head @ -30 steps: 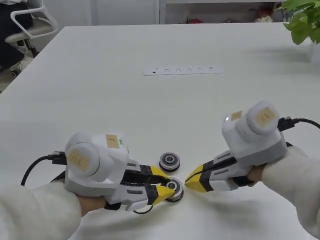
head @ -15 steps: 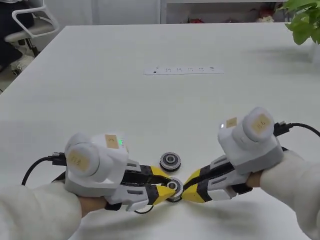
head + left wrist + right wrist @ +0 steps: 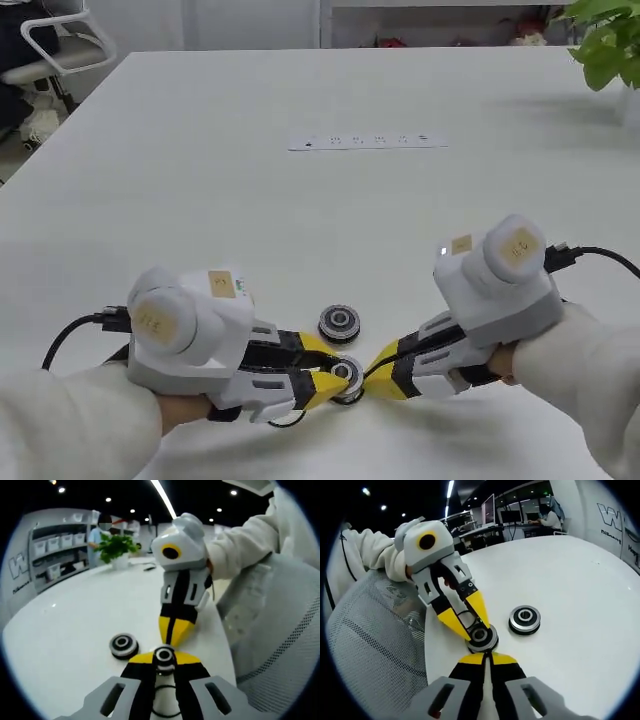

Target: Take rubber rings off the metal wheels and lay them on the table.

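**Wheel clamped at the near edge, right tips at its rim**

The metal wheel (image 3: 348, 374) sits on the white table (image 3: 300, 220) close to its near edge, held between the yellow-tipped jaws of the left gripper (image 3: 340, 378). In the left gripper view the jaws close on it from both sides, with its bright hub facing up. The right gripper (image 3: 372, 378) comes in from the opposite side. Its jaws are together, and the tips touch the wheel's dark outer rim. Whether they pinch any rubber there cannot be told. In the right gripper view the wheel lies just ahead of those joined tips.

A second wheel (image 3: 339, 323) lies flat on the table just beyond the clamped one, apart from both grippers, with its black band around the outside. Far across the table is a white power strip (image 3: 367, 141). A green plant (image 3: 605, 40) stands at the far right corner, and a chair (image 3: 55, 45) stands past the far left edge.
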Action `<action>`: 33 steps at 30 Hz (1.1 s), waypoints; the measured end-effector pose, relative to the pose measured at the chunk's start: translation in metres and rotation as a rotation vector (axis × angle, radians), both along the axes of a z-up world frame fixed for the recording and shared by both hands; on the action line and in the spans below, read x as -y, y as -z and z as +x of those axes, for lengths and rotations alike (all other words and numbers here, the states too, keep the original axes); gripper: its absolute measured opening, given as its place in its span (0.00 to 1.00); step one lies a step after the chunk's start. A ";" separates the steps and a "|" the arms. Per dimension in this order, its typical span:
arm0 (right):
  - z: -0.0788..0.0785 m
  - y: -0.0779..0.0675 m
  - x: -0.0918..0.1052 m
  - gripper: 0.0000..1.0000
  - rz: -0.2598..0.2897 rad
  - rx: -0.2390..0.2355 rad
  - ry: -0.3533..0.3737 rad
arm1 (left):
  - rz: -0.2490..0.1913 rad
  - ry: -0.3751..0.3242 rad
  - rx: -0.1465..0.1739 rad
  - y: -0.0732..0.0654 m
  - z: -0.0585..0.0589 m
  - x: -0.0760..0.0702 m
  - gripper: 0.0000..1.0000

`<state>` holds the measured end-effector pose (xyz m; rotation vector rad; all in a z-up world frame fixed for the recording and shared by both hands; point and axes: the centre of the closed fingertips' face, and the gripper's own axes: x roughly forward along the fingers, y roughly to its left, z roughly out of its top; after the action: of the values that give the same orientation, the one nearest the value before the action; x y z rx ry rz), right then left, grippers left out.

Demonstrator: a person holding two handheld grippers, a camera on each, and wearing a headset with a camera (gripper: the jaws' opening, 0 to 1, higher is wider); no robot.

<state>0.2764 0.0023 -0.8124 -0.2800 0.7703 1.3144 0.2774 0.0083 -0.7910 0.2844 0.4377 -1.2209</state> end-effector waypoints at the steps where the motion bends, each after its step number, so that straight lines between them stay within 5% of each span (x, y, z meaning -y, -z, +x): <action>1: 0.001 0.000 0.001 0.00 -0.002 -0.021 0.021 | 0.001 0.000 0.001 0.000 0.000 0.000 0.14; 12: 0.006 0.001 0.003 0.00 -0.004 -0.158 0.153 | 0.001 0.002 0.011 0.000 0.000 0.000 0.14; 21: 0.010 -0.010 0.003 0.00 0.065 -0.209 0.206 | 0.004 0.004 0.017 0.000 0.000 0.000 0.14; 33: 0.006 -0.014 -0.001 0.00 0.079 -0.231 0.213 | 0.006 0.009 0.023 0.000 0.001 0.000 0.14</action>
<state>0.2820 0.0037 -0.7985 0.0186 0.9131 1.1835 0.2780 0.0085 -0.7914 0.3060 0.4207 -1.2239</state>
